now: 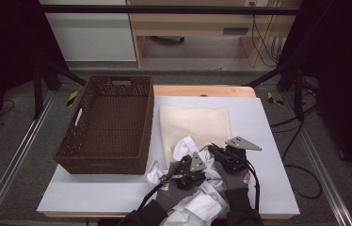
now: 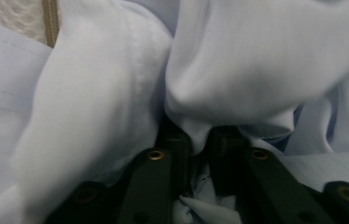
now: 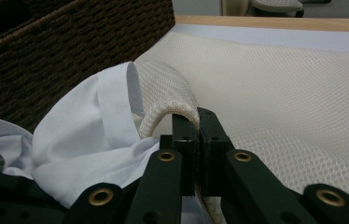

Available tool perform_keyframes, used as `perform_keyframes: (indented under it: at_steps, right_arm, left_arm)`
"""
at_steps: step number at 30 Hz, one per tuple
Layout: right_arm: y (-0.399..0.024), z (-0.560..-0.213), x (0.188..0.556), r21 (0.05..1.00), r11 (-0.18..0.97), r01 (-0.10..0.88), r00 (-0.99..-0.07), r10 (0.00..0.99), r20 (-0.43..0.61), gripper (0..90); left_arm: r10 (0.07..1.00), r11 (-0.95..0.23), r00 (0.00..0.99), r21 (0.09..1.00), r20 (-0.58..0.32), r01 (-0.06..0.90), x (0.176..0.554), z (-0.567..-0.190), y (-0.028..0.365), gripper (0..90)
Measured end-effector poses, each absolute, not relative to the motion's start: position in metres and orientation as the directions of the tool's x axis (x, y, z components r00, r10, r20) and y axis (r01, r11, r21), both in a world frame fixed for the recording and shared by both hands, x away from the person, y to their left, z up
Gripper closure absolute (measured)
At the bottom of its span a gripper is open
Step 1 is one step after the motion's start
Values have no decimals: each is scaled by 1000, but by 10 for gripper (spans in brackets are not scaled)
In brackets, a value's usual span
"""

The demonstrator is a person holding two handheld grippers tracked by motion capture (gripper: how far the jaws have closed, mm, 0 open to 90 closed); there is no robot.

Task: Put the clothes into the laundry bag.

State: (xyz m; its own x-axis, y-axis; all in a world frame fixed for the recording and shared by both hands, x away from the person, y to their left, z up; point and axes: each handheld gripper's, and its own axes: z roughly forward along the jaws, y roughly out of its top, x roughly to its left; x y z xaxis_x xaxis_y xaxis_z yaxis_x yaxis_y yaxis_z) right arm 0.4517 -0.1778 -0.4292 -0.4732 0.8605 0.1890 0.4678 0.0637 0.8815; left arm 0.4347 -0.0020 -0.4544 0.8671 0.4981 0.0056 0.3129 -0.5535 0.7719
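Right gripper view: the right gripper point(image 3: 199, 135) is recorded with its jaws clenched on the lifted edge of a cream mesh laundry bag point(image 3: 294, 93), the pinched hem being curled up over the jaw tips while the remainder of the bag lies flat ahead of and to the right of the jaws. A white shirt point(image 3: 93, 130) is seen just to the left of these jaws, one fold of it pressed against the raised mesh edge, and the woven wall of a brown wicker basket point(image 3: 70, 51) is noted farther off to the upper left. The raised hem is judged to be held so that the bag's mouth is kept open for the garment. In the left gripper view, the left gripper point(image 2: 200, 140) is catalogued with its jaws a little apart and a fold of the shirt point(image 2: 238, 74) drooping into the gap; whether the pads press on the cloth cannot be told, the fabric billowing directly ahead of and around the jaws. In the high view, both gloved hands are shown close together, the left gripper point(image 1: 183, 172) lying amid the crumpled shirt point(image 1: 197, 202) and the right gripper point(image 1: 226, 155) set at the near edge of the bag point(image 1: 195, 125). The basket point(image 1: 106, 162) stands empty, well to the left of both grippers, on the table point(image 1: 259, 141). The step in hand is judged to be the feeding of the shirt into the bag.
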Motion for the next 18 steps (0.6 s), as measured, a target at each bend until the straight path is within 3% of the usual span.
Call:
perform_keyframes:
  at_steps: [7,12,18]
  right_arm:
    - [-180,-429,451,880,68,470,-473,861,186,876]
    - [-178,-429,451,880,70,470,-473,862,184,876]
    - [-177,-429,451,879,74,471,-475,861,181,877]
  left_arm:
    - [505,-505,863,817,17,279,421,-418,35,376]
    - [557,-486,827,837,77,250,421,-403,60,282]
    - [599,-496,799,804,44,327,449,-419,62,286]
